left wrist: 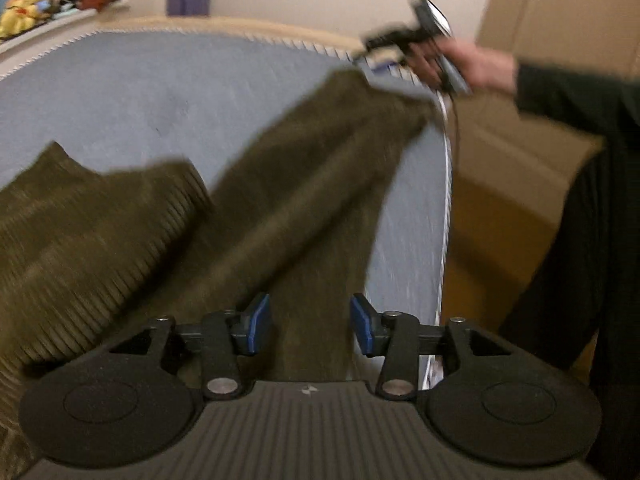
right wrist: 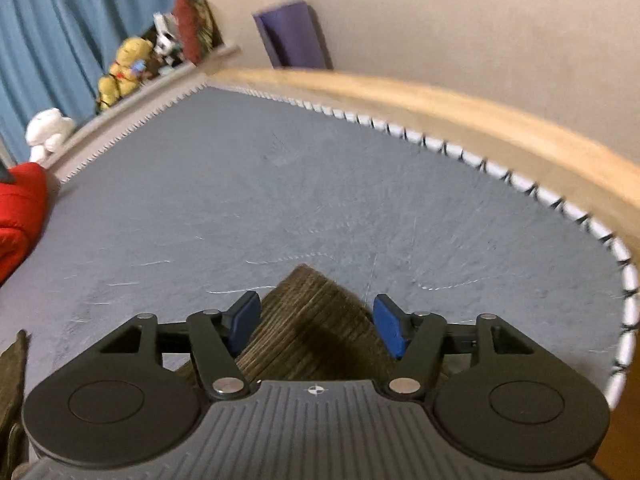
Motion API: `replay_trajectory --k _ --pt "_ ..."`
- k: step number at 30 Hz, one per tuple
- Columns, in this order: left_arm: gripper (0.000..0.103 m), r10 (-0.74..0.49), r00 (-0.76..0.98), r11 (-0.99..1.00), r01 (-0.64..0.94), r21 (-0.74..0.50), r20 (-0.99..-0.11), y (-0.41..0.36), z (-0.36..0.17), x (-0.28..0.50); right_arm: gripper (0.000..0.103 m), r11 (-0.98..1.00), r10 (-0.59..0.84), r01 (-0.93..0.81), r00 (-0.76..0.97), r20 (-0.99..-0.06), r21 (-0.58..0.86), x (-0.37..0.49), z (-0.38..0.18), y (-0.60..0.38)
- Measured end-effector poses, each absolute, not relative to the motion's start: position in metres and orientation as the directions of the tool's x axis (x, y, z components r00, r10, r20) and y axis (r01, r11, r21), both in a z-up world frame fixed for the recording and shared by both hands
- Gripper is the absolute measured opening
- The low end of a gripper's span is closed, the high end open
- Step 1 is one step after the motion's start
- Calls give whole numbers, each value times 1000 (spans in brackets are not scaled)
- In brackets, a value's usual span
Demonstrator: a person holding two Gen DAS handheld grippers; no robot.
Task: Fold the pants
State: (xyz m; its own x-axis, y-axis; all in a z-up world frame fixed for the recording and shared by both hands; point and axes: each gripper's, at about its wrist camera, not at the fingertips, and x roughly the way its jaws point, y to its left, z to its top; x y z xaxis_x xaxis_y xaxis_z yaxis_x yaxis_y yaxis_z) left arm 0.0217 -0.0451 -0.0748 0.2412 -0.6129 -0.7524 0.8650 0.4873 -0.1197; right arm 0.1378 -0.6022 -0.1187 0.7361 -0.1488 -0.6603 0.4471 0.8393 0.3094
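Olive-green ribbed corduroy pants [left wrist: 280,208] spread across the grey-blue mattress [left wrist: 132,92] of the bed — likely laid out flat there so a leg can be carried over for the first fold. One leg stretched from the near end toward the mattress's far right corner, waist end bunched at the near left.

Left hand-held gripper [left wrist: 311,322] poised over the near stretch of that leg, blue pads parted to a middling gap, cloth lying below and between them but not pinched — apparently released, or not yet taken. Right hand-held gripper [right wrist: 316,320] over the far end of the leg near the mattress's white-stitched right edge, jaws standing fairly wide; a ribbed corner of the pants [right wrist: 308,320] sitting loose between the pads, neither pad pressing on it. In the left wrist view, that same hand-held gripper [left wrist: 380,46] blurred just past the leg's end, gripped by a hand [left wrist: 472,66] in a dark sleeve.

No fold made yet, judging by the lie of the cloth.
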Motion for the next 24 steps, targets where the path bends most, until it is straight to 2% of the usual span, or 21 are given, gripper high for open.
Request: replay_trajectory --k 2,5,7,8,9,10,11,12,13,16,18,20,22,23,24 --pt "63 -592 224 479 870 -115 -774 -45 -89 16 65 839 -119 445 712 -692 313 157 -132 -608" --pt "64 -557 199 480 869 -118 -806 -43 -111 12 62 862 -76 409 689 -720 300 177 -145 -607" --pt "66 -558 219 455 888 -74 -801 -44 -113 6 44 896 -87 375 672 -735 237 186 -147 -600" --pt "66 -555 224 438 897 -53 -801 -47 -114 5 20 913 -95 353 673 -734 206 188 -147 -599" --pt "63 -551 237 431 902 -30 -800 -48 -115 3 12 921 -90 336 673 -735 195 190 -146 -598" --pt "58 -545 258 430 903 -3 -798 -50 -116 1 9 923 -71 323 676 -733 209 191 -144 -600" --pt "45 -537 284 430 902 31 -794 -50 -116 -1 8 920 -59 317 692 -720 229 192 -141 -605" --pt "25 -532 293 425 904 49 -794 -51 -114 0 7 921 -74 318 711 -699 225 192 -137 -608" --pt "10 -528 295 419 906 58 -797 -50 -112 1 7 919 -107 331 733 -672 214 190 -129 -609" --pt "9 -561 213 332 943 18 -800 -45 -97 -1 7 867 -184 412 787 -590 280 183 -110 -623" --pt "9 -572 109 240 970 -38 -813 -37 -92 -8 7 857 -227 450 766 -601 250 188 -113 -621" --pt "9 -550 48 219 972 -88 -834 -32 -99 -7 9 859 -240 470 721 -649 204 191 -127 -616" --pt "13 -559 23 218 968 -120 -829 -27 -102 -5 25 851 -286 511 646 -708 123 195 -140 -612" --pt "25 -568 18 211 969 -124 -823 -26 -102 -6 37 840 -311 534 618 -722 95 193 -144 -613" --pt "41 -575 12 206 970 -131 -818 -25 -101 -8 46 831 -327 548 618 -715 93 187 -141 -614"
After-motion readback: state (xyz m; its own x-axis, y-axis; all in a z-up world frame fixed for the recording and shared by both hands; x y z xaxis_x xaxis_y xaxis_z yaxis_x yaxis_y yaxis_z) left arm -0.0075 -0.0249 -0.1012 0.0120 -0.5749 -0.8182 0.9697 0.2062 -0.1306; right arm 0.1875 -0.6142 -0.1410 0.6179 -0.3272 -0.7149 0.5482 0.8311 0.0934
